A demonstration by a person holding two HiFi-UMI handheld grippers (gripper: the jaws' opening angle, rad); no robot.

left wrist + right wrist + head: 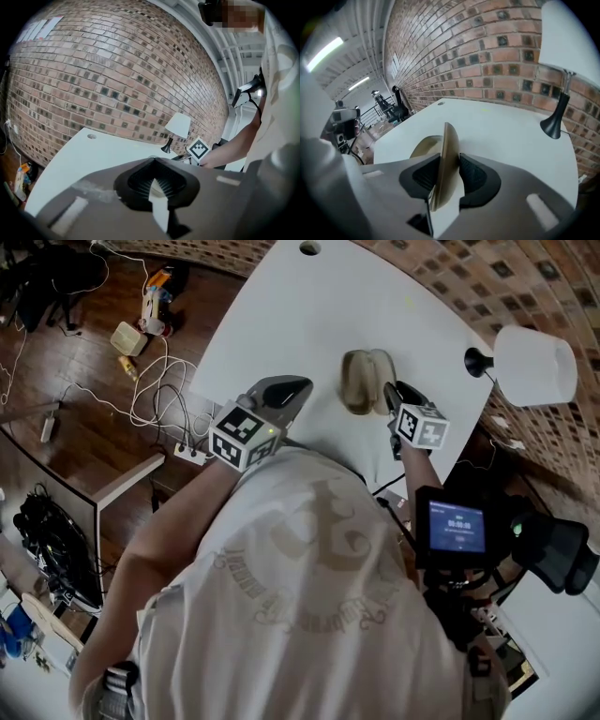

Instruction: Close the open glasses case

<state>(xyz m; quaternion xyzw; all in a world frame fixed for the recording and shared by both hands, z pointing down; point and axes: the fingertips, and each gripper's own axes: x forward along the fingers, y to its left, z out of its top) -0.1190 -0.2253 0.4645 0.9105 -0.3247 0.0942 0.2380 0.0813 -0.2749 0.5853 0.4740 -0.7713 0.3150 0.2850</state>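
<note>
A tan glasses case [361, 381] lies open on the white table [309, 306], its two halves side by side. My right gripper [387, 390] is at the case's right side. In the right gripper view the raised lid [447, 140] stands edge-on between the two black pads [476, 176], which press on it, and the other half [423, 145] lies behind to the left. My left gripper [298, 386] hovers over the table left of the case, apart from it. Its jaws [157, 180] look shut with nothing in them.
A white lamp [530, 365] on a black stand sits at the table's right edge, close behind my right gripper. A round cable hole [309, 247] is at the far edge. Cables and a power strip [192, 454] lie on the wooden floor to the left.
</note>
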